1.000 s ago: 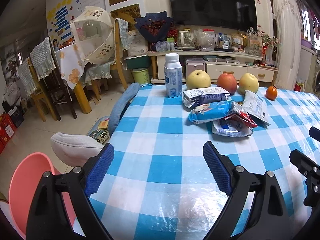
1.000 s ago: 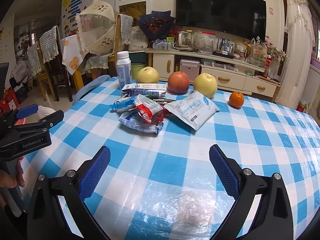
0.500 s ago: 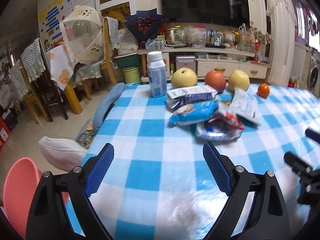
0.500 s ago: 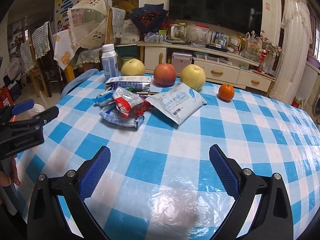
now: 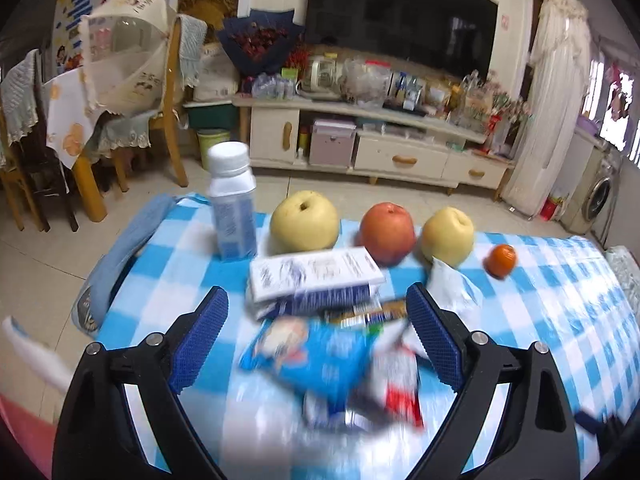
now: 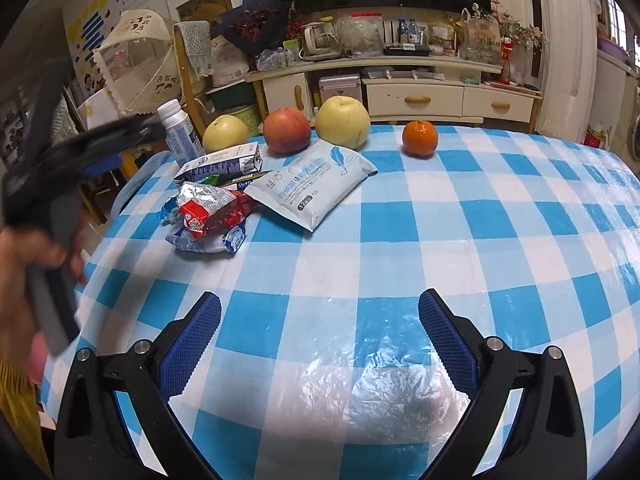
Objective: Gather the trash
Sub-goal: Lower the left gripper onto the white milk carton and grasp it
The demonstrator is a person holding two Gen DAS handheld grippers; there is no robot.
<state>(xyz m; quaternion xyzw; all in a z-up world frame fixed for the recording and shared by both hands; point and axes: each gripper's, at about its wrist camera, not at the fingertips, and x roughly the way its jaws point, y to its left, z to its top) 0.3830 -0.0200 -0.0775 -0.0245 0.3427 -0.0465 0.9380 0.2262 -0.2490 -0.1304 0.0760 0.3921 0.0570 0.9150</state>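
Note:
A heap of trash lies on the blue-checked table [image 6: 480,220]: a blue snack wrapper [image 5: 320,356], a red and silver wrapper [image 6: 212,208], a flattened white carton [image 5: 316,272] and a white wipes pack [image 6: 316,184]. My left gripper [image 5: 318,336] is open, its jaws standing either side of the blue wrapper just above it. My right gripper [image 6: 320,344] is open and empty over bare cloth near the table's front. The left gripper also shows blurred in the right wrist view [image 6: 60,184].
A white bottle [image 5: 234,208] stands at the table's back left. Two yellow pears [image 6: 344,120], a red apple [image 6: 286,130] and a small orange [image 6: 419,138] sit behind the trash. A pink bin [image 5: 20,432] is below the table's left edge.
My left gripper has moved forward and right, over the trash heap, with its jaws still open. The right gripper has drawn slightly closer and higher over the table.

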